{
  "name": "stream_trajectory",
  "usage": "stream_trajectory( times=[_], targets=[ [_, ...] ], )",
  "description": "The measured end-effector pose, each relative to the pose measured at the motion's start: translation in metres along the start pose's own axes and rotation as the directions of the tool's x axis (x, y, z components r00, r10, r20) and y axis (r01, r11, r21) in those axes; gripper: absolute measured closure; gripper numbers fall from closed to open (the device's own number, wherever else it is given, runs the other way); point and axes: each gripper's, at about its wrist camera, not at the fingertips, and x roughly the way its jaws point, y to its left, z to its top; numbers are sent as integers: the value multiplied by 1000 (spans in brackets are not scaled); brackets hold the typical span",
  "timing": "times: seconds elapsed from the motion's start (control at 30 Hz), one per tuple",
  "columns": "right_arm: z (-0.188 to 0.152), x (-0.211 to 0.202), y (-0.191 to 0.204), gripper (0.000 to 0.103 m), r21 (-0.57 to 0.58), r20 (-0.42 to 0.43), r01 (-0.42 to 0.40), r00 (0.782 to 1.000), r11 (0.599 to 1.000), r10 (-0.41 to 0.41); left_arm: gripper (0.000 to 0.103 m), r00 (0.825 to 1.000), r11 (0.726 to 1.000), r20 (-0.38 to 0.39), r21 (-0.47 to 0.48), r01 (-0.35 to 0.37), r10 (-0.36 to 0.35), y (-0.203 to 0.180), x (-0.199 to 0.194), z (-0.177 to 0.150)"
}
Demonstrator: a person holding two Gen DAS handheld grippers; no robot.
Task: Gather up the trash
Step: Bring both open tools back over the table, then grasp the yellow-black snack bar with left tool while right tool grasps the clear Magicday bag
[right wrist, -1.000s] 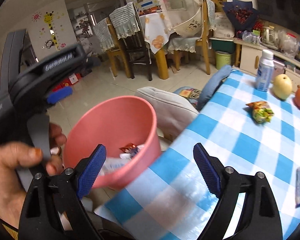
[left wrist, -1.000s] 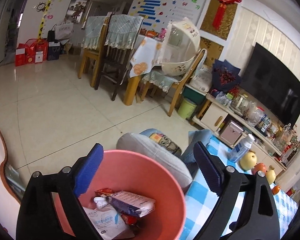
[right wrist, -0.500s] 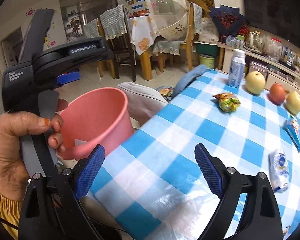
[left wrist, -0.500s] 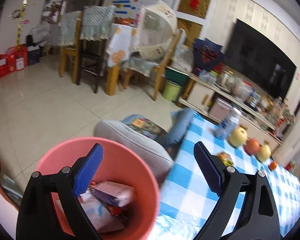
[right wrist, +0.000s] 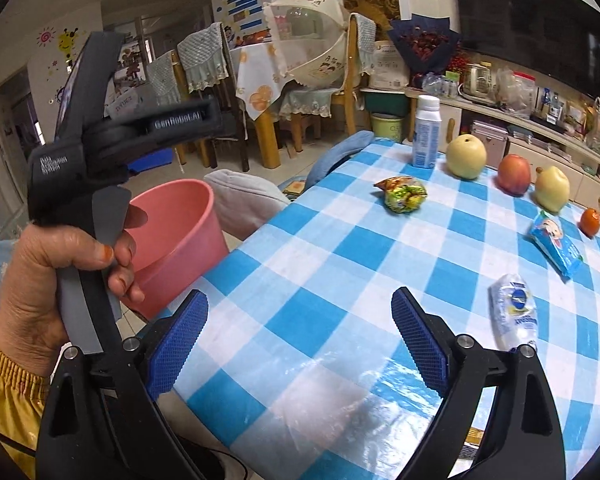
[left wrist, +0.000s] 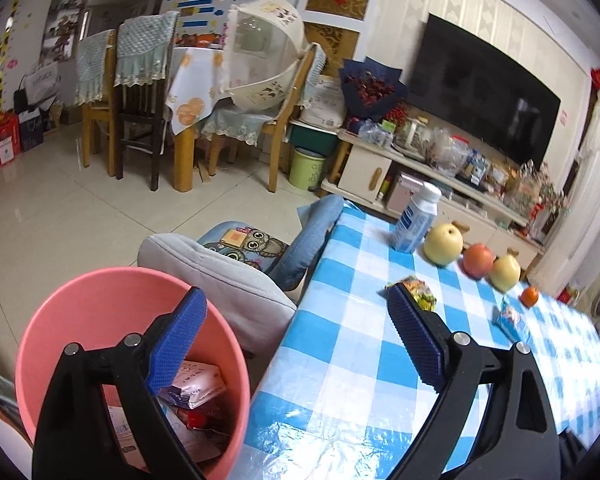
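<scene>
Left gripper (left wrist: 296, 336) spread wide, empty, over pink bin (left wrist: 80, 292) at table's left edge; wrappers visible inside only from left wrist view. Right gripper (right wrist: 300, 336) spread, empty; only its view shows crumpled white packet (right wrist: 514, 312) near right, snack bag (right wrist: 404, 199) farther.

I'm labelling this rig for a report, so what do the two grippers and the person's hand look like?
Both the left gripper and the right gripper have black plastic frames, silver rivets and blue textured finger pads. In the right view, the left tool's black body bears white lettering and a grey trigger. The bare left hand has orange-painted nails and a yellow elastic-cuffed sleeve.
</scene>
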Motion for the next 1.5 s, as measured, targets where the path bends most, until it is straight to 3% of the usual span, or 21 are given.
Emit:
stream_trajectory(
  times=[0.57,0.8,0.93,1.07,1.27,1.33,1.5],
  targets=[
    [-30,-42,-59,11,6,-13,25,1000,1000,-25,11,993,989,-96,126,81,-69,-45,15,-25],
    [-44,-66,-104,11,52,-12,71,997,996,-70,11,974,943,-137,258,209,-179,-89,9,-44],
    [-53,-87,-136,11,100,5,91,996,991,-92,11,938,871,-196,354,339,-286,-122,3,-61],
    [-66,-108,-165,11,163,25,99,994,982,-104,11,873,755,-303,442,484,-382,-157,-4,-86],
    [-76,-131,-204,11,256,57,111,990,960,-130,11,783,602,-463,506,618,-416,-199,-10,-128],
    [-78,-136,-215,11,297,68,103,989,949,-129,11,765,547,-508,538,641,-397,-212,-11,-146],
    [-80,-137,-234,11,364,68,80,991,928,-112,11,741,457,-566,585,670,-361,-232,-14,-176]
  ],
)
